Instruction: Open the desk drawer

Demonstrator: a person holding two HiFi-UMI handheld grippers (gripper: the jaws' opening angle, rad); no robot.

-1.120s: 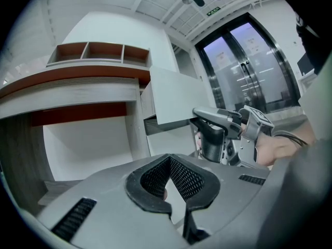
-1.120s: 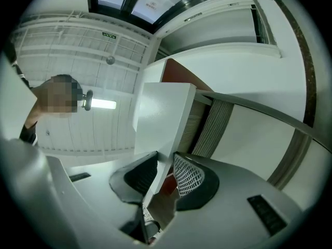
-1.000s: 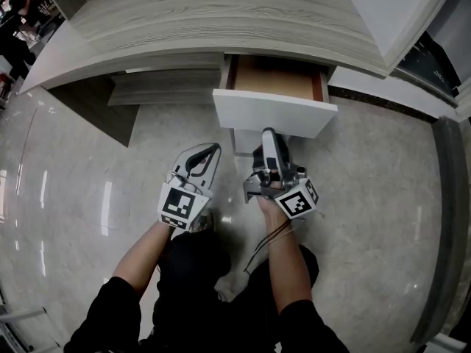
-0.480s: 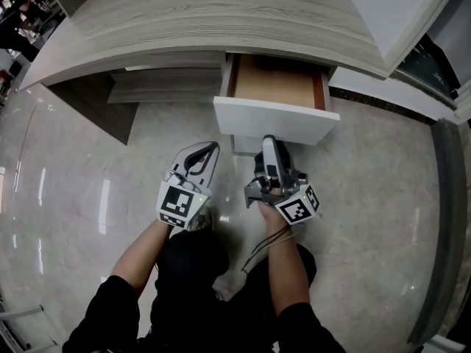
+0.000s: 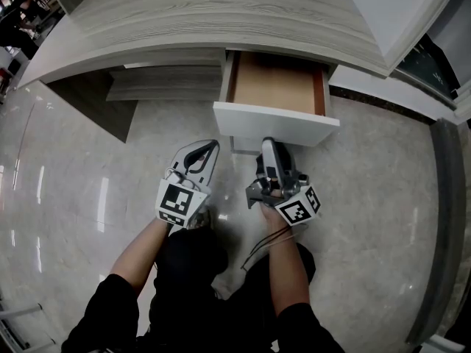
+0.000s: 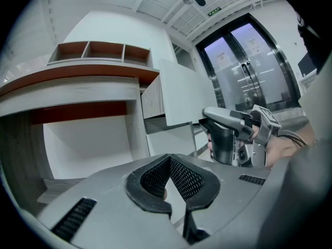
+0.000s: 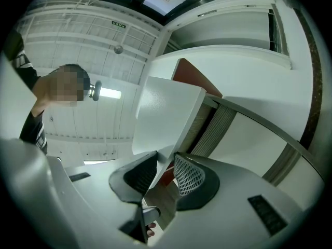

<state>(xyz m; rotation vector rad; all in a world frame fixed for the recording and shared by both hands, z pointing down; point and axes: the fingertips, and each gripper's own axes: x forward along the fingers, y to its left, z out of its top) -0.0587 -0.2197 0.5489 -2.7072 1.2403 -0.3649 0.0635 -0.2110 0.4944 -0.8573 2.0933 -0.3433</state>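
Note:
The desk drawer (image 5: 276, 122) stands pulled out from under the wood-grain desk top (image 5: 221, 20), its white front toward me and its brown inside (image 5: 276, 87) showing. My right gripper (image 5: 270, 143) reaches up under the front panel. In the right gripper view the lower edge of the white front (image 7: 166, 118) sits between the pads of this gripper (image 7: 166, 165), which is shut on it. My left gripper (image 5: 213, 147) hangs to the left of the drawer, shut with nothing held; its own view shows its tips (image 6: 168, 158) together, the drawer front (image 6: 181, 95) and the right gripper (image 6: 223, 119) beyond.
A low shelf (image 5: 165, 83) sits under the desk left of the drawer. A white cabinet (image 5: 397, 6) rises at the back right. Polished stone floor (image 5: 368, 197) lies all around, with my dark-clothed legs (image 5: 191, 271) below. Glass doors (image 6: 249, 61) show far off.
The drawer has slid a little farther out toward me, showing more of its brown inside. The right gripper came back slightly with it. The left gripper has stayed put.

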